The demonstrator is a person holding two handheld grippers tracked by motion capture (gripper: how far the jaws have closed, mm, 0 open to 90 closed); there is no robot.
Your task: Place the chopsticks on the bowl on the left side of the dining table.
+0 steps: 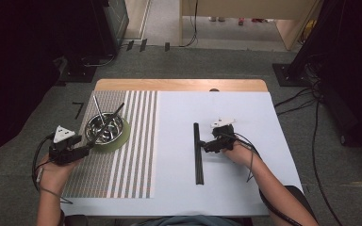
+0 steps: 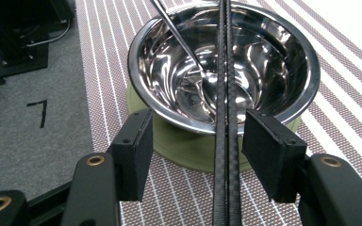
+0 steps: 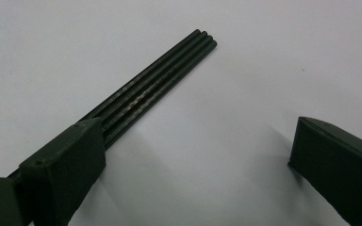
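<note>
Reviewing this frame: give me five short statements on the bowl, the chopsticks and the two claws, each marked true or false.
1. The steel bowl sits on a green coaster. True.
2. The left claw is clamped shut on the black chopsticks. False: its pads stand apart, with the pair lying between them and resting on the bowl's rim.
3. A metal spoon rests inside the bowl. True.
4. The chopstick bundle by the right claw lies on the striped mat. False: it lies on the white table surface.
5. The right claw is open. True.
</note>
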